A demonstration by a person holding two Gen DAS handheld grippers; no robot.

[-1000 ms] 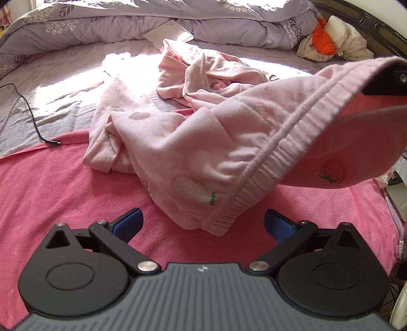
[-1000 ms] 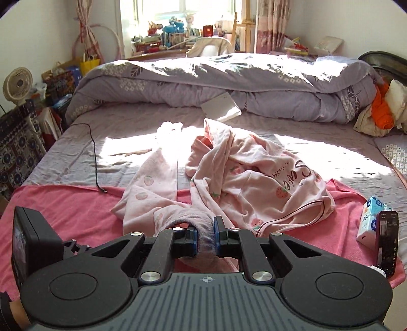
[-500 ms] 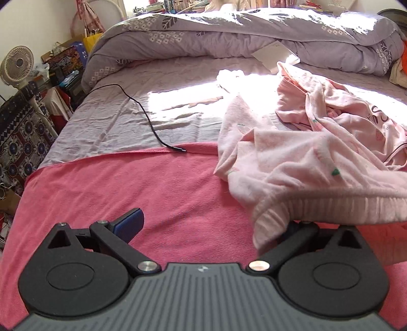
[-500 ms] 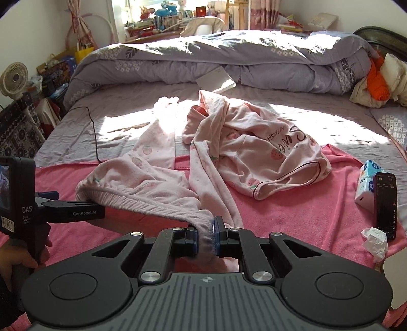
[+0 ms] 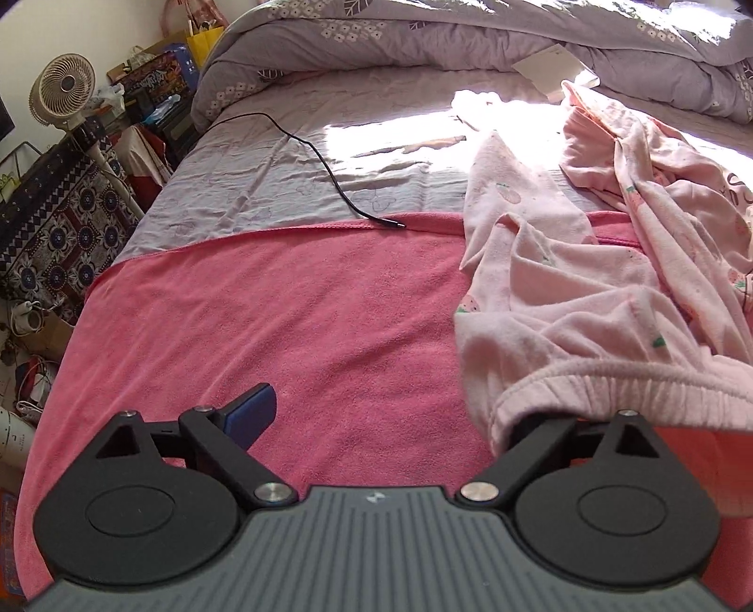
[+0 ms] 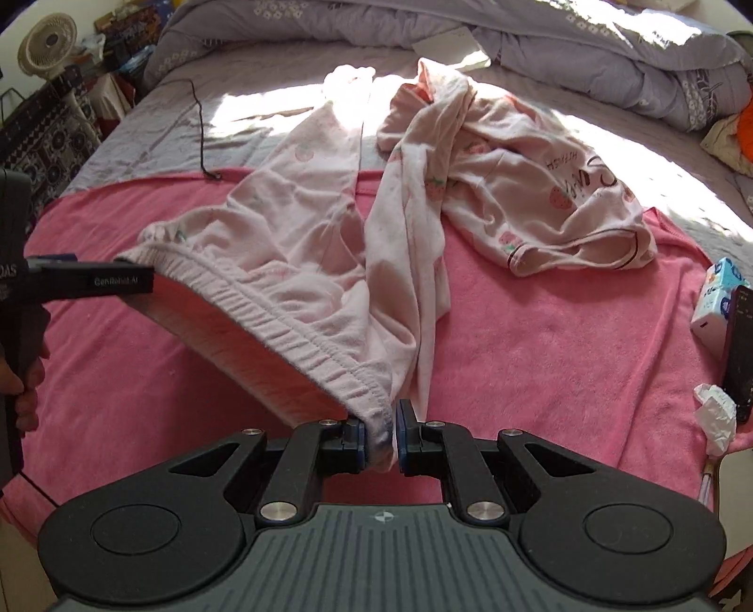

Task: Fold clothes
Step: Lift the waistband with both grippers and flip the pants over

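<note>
Pink strawberry-print pyjama pants (image 6: 306, 245) lie partly on a pink towel (image 6: 541, 353), their legs trailing up the bed. My right gripper (image 6: 379, 438) is shut on one end of the elastic waistband (image 6: 282, 329). The waistband stretches left to my left gripper, whose finger (image 6: 94, 282) reaches inside its other end. In the left wrist view my left gripper (image 5: 386, 414) stands wide with its jaws closing. The waistband (image 5: 612, 390) drapes over and hides its right finger; nothing but towel lies between the fingers. A matching pyjama top (image 6: 541, 188) lies crumpled further back.
A black cable (image 5: 329, 174) runs across the grey sheet to the towel's edge. A tissue pack (image 6: 713, 301), a dark remote (image 6: 741, 353) and a crumpled tissue (image 6: 715, 414) sit at the right edge. A rolled grey quilt (image 6: 564, 42) lines the back. A fan (image 5: 61, 89) and clutter stand left of the bed.
My left gripper swung left with the waistband over its right finger, pulling the band out. My right gripper sank toward the towel, still gripping its end. The waistband is now stretched between them.
</note>
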